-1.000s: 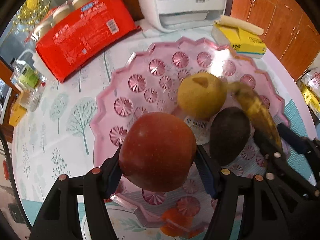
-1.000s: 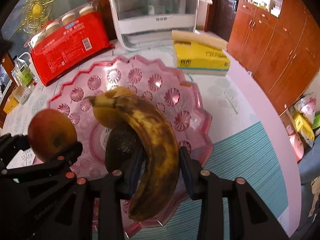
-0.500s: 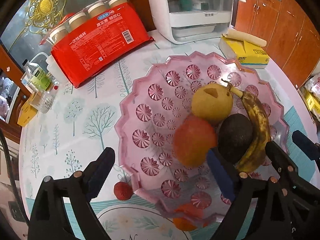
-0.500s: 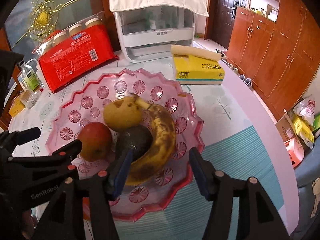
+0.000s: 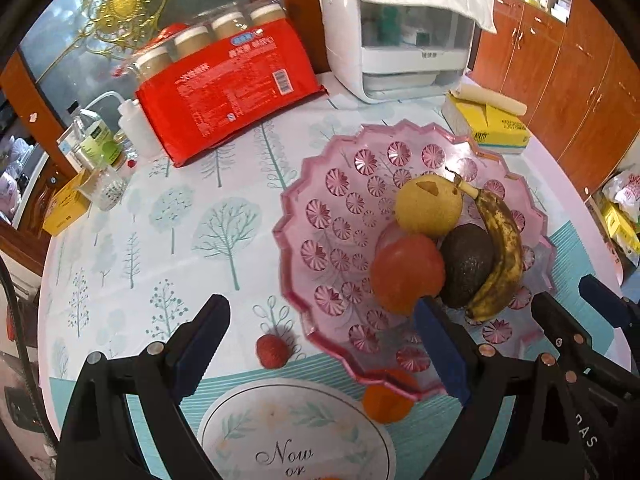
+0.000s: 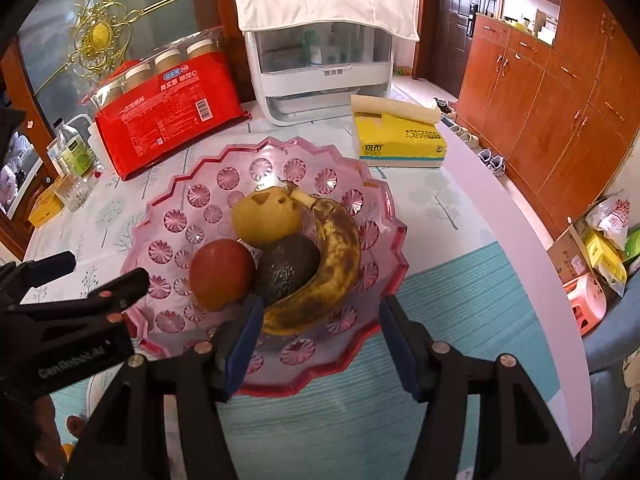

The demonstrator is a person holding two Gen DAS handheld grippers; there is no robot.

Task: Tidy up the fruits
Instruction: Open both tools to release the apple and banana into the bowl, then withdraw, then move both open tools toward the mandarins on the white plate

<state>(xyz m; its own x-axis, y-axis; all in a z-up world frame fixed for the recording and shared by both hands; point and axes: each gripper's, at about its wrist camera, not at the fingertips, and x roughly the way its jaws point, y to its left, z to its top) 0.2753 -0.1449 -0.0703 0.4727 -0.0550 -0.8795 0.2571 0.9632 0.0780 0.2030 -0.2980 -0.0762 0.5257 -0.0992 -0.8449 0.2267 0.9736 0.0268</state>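
A pink glass plate (image 5: 320,184) (image 6: 168,208) holds a red apple (image 5: 406,274) (image 6: 222,272), a yellow pear (image 5: 428,206) (image 6: 266,216), a dark avocado (image 5: 466,264) (image 6: 286,270) and a spotted banana (image 5: 502,252) (image 6: 340,256). My left gripper (image 5: 320,332) hangs open above the plate's near-left rim, holding nothing. My right gripper (image 6: 320,332) is open above the near rim, just short of the banana. On the tablecloth near the left gripper lies a small red fruit (image 5: 273,350). An orange fruit (image 5: 386,402) sits partly under the plate's rim.
A red pack of cups (image 5: 224,92), a white appliance (image 5: 400,40) and a yellow tissue box (image 5: 488,128) stand behind the plate. Bottles and a glass (image 5: 100,148) crowd the left edge. Wooden cabinets (image 6: 560,100) line the right beyond the table's edge.
The left gripper opened and let the apple go onto the plate. The right gripper opened and left the banana beside the avocado. Both grippers rose and drew back from the plate.
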